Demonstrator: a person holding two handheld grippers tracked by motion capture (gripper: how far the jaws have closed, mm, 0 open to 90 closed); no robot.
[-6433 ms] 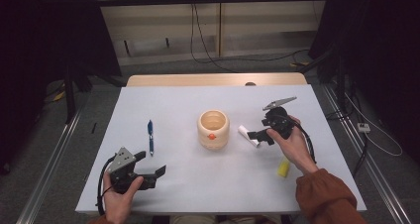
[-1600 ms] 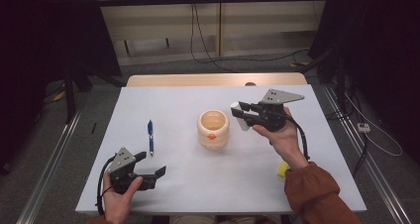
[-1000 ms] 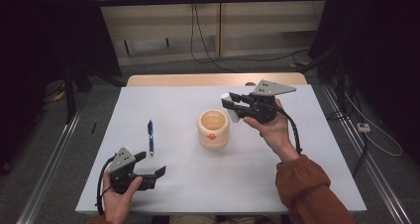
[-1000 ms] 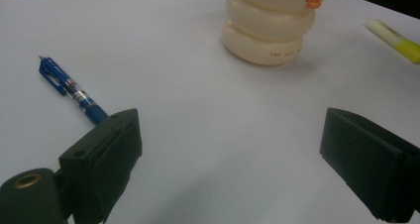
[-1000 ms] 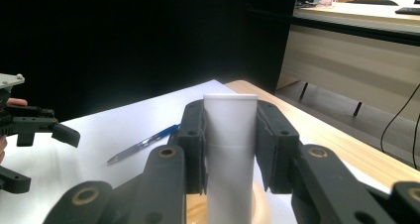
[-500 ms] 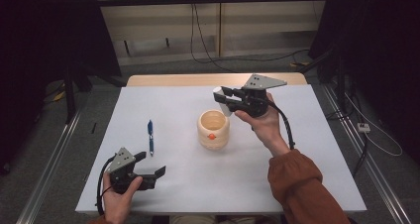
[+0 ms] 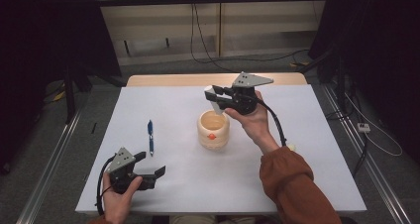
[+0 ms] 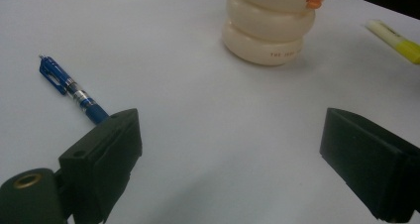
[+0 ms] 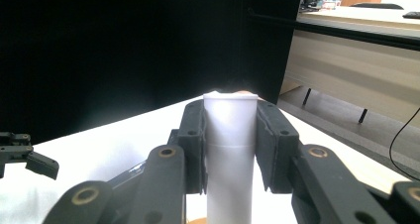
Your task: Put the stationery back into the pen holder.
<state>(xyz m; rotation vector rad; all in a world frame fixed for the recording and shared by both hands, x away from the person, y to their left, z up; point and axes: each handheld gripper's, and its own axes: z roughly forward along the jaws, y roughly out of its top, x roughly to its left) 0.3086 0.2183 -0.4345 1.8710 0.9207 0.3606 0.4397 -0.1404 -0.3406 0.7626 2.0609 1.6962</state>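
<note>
- The table (image 7: 163, 184) carries a cream holder (image 7: 213, 130) near its middle, a blue pen (image 7: 150, 136) toward the left edge, and a yellow marker (image 8: 396, 39) toward the right edge.
- The work in hand looks like gathering the loose writing things into the holder. Judged from how things lie, it is at an early stage: one thing is lifted and not yet dropped in, while the pen and the marker lie on the table untouched.
- The right gripper (image 7: 218, 96) is up in the air above the table's far half, just behind the holder's rim. Its jaws are closed partway on a white tube (image 9: 230, 154), and both pads press on the tube's sides.
- The tube stands between the jaws, with its top end rising past the jaw tips. In the high view it hangs just beyond the holder's mouth, not yet over it.
- What is left for this piece seems to be bringing it above the opening and letting it go.
- The left gripper (image 7: 148, 172) rests near the table's near-left corner, jaws wide apart and holding nothing; the pen lies just beyond its left jaw.
</note>
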